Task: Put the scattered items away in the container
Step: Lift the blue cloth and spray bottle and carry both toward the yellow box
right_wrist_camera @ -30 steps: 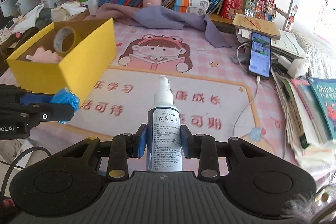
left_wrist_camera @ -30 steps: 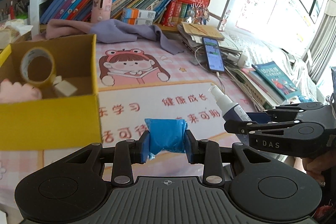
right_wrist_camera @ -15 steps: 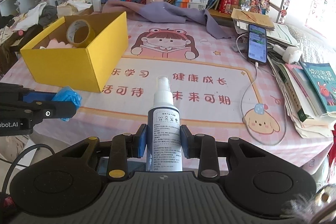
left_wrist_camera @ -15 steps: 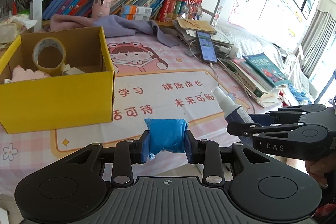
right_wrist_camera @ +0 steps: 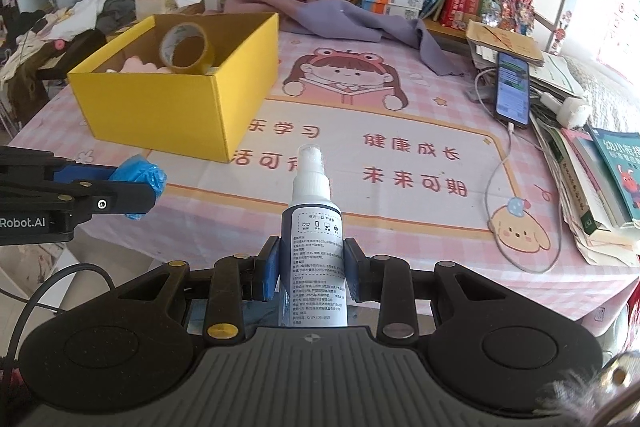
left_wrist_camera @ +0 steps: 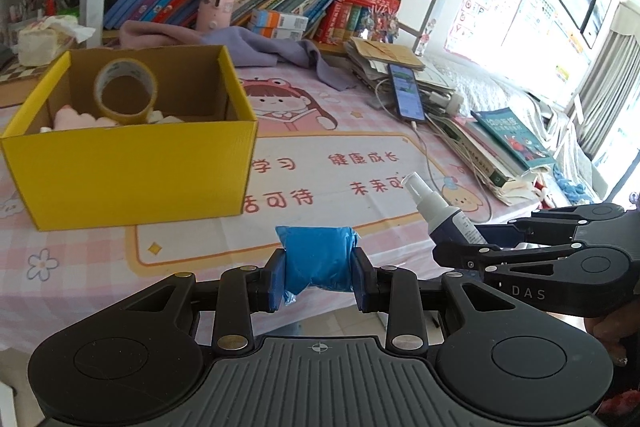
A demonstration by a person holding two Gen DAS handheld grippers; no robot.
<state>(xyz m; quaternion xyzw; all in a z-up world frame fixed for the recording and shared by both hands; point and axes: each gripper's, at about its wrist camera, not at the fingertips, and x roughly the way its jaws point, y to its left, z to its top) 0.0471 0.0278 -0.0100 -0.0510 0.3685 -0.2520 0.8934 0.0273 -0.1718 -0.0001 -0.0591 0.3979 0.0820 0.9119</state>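
You hold, clamped for boxing: left gripper [left_wrist_camera: 319, 269], blue packet [left_wrist_camera: 318, 259]; right gripper [right_wrist_camera: 311, 269], spray bottle [right_wrist_camera: 312, 247]; yellow box [left_wrist_camera: 128, 163] at ten o'clock.

Your left claw [left_wrist_camera: 319, 277]: matte black body, ribbed grey deck with small crosshair mark, two round discs either side, silver screw heads on linkage arms, blue pads [left_wrist_camera: 276, 281]. White "Robot.AI" lettering on its side, black cable looping below, seen from right camera. Your right claw [right_wrist_camera: 311, 269]: same black build, blue pads, one brass-coloured screw, one silver; white "DAS" lettering seen from left camera.
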